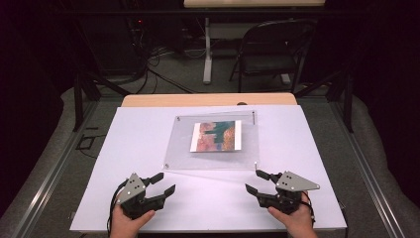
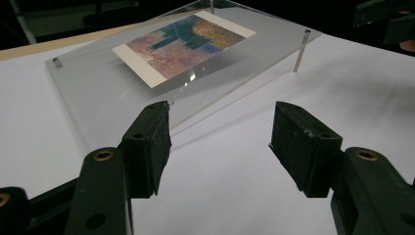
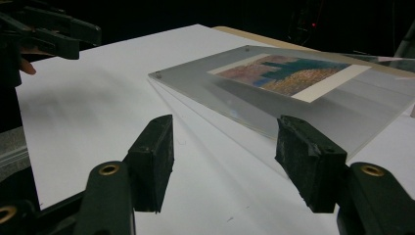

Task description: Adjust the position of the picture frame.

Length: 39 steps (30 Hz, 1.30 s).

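On the white table [image 1: 148, 148], the left gripper [image 1: 164, 183] hovers near the front edge, jaws spread and holding nothing. Beyond it, at the table's middle, lies the clear acrylic frame [image 1: 213, 153], its long axis running left to right, propped on short corner posts. Sandwiched inside is a colourful print [image 1: 216, 136], face up. Right of centre, the right gripper [image 1: 256, 181] waits, jaws likewise spread and empty.

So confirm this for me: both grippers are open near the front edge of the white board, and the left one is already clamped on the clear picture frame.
Not quite. The left gripper is not clamped on anything: the left gripper view shows its jaws apart, short of the clear picture frame. The rest holds: the right gripper is open too, and both sit near the front of the white board.
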Available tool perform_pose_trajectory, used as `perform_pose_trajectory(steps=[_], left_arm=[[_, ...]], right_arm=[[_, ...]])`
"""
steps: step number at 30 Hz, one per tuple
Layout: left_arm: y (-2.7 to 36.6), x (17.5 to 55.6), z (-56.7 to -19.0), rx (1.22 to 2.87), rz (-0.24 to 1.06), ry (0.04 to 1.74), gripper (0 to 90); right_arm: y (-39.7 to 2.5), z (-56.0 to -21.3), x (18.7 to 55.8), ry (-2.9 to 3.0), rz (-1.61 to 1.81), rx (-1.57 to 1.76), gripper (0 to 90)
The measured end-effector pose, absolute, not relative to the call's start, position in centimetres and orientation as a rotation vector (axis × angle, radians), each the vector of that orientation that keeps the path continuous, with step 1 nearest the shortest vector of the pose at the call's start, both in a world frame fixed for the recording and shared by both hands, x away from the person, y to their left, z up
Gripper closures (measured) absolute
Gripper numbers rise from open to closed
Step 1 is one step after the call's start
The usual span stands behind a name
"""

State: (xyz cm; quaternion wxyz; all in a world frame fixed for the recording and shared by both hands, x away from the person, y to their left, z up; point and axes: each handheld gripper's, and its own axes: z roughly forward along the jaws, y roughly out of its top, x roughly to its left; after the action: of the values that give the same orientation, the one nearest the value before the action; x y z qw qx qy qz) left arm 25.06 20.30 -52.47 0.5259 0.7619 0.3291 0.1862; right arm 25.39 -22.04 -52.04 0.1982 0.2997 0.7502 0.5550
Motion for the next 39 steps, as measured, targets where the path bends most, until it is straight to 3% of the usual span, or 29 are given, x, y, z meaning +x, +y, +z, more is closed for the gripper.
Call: perform_pose_trajectory(steps=[22,32,39], left_arm=[[20.3,25.1,-52.4,1.852,0.482,0.824,40.4],[20.4,25.5,-52.1,1.829,0.437,0.865,46.4],[20.3,26.3,-51.0,1.797,0.428,0.899,48.8]], right_arm=[[-21.9,-52.0,25.3,2.106,1.522,0.825,39.2],[-22.4,-51.7,25.3,2.119,1.496,0.830,54.0],[-22.4,-51.1,25.4,2.128,1.455,0.842,58.1]])
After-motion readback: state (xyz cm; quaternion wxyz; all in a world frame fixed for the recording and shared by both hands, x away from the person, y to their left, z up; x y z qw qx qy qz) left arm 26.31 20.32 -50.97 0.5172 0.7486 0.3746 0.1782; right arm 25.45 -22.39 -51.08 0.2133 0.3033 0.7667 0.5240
